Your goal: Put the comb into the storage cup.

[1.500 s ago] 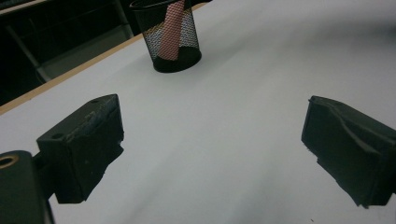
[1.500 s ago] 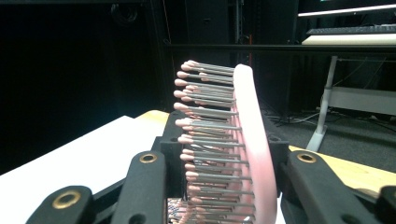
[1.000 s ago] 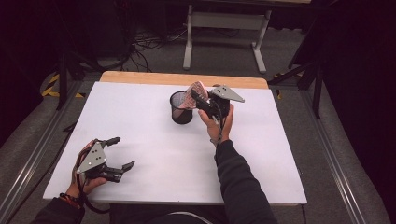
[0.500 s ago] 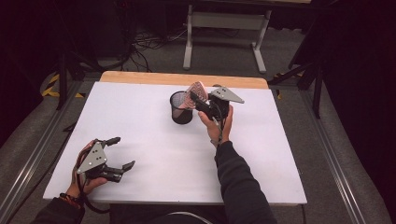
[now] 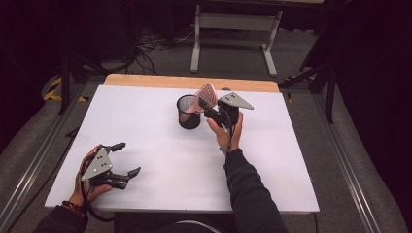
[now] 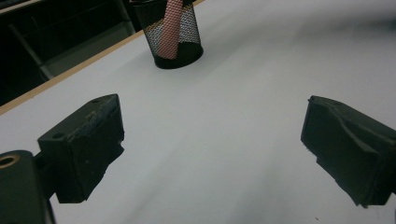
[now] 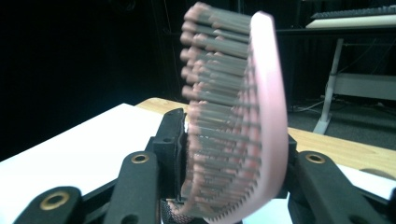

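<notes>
Over the cup (image 5: pixel 188 112), the right gripper (image 5: pixel 210 108) has just been easing its jaws off the pink brush (image 7: pixel 233 116); it may tip out. The left gripper (image 5: pixel 124 159) rests wide open, empty.

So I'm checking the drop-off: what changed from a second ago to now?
The right gripper has just been opening its jaws, with the pink hairbrush between them, its handle in the mesh cup. Left gripper, open on the table, has not moved, nor has the cup.

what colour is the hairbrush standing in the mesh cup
Pink, with grey pink-tipped bristles; the hairbrush shows best in the right gripper view.
</notes>
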A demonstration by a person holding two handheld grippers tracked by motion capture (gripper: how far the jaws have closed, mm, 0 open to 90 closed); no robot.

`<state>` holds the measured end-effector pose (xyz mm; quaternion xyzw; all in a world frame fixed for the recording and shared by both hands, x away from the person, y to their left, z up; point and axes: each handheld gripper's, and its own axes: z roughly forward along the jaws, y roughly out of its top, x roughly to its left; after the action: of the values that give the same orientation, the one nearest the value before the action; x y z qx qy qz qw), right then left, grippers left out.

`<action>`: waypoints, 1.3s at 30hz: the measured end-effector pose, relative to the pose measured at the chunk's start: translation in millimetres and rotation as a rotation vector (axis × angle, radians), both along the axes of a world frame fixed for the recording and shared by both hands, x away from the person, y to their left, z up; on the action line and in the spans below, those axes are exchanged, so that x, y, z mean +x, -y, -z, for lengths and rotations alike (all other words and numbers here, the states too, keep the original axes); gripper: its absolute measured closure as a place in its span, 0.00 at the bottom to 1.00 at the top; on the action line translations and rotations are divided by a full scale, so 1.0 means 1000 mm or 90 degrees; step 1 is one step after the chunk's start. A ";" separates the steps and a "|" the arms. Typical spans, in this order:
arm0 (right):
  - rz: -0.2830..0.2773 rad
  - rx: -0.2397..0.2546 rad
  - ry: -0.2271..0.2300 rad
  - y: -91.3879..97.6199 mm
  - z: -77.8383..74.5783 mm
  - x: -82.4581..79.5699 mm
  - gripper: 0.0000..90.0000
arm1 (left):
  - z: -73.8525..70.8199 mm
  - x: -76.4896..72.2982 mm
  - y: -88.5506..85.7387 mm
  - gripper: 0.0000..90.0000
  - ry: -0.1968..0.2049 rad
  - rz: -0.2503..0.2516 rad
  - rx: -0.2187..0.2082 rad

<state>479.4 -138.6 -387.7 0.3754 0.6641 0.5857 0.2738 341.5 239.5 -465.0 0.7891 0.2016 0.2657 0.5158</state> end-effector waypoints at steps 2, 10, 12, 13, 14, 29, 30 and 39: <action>0.005 -0.002 -0.004 0.001 0.002 0.001 0.63 | 0.000 0.000 0.000 0.08 0.000 0.000 0.000; 0.005 0.005 -0.009 0.003 0.006 0.002 0.63 | 0.000 0.000 0.000 0.08 0.000 -0.001 0.003; 0.006 0.010 -0.009 0.003 0.006 0.001 0.63 | 0.000 0.000 0.000 0.08 -0.001 0.000 0.001; 0.002 0.011 -0.008 0.002 0.007 0.000 0.62 | 0.000 0.000 0.000 0.08 -0.001 0.001 0.003; 0.001 0.011 -0.010 0.001 0.008 -0.001 0.61 | 0.000 0.000 0.001 0.08 -0.001 0.001 0.003; 0.009 0.017 -0.005 0.003 0.012 -0.002 0.58 | 0.001 0.000 0.001 0.08 -0.001 0.004 0.006; 0.009 0.017 -0.005 0.003 0.012 -0.002 0.58 | 0.001 0.000 0.001 0.08 -0.001 0.004 0.006; 0.014 0.011 -0.008 0.005 0.011 -0.004 0.52 | 0.001 0.000 0.001 0.08 -0.004 0.005 0.010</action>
<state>475.2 -144.1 -398.5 0.3889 0.6568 0.5856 0.2728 341.7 238.1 -466.2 0.7948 0.1979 0.2632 0.5097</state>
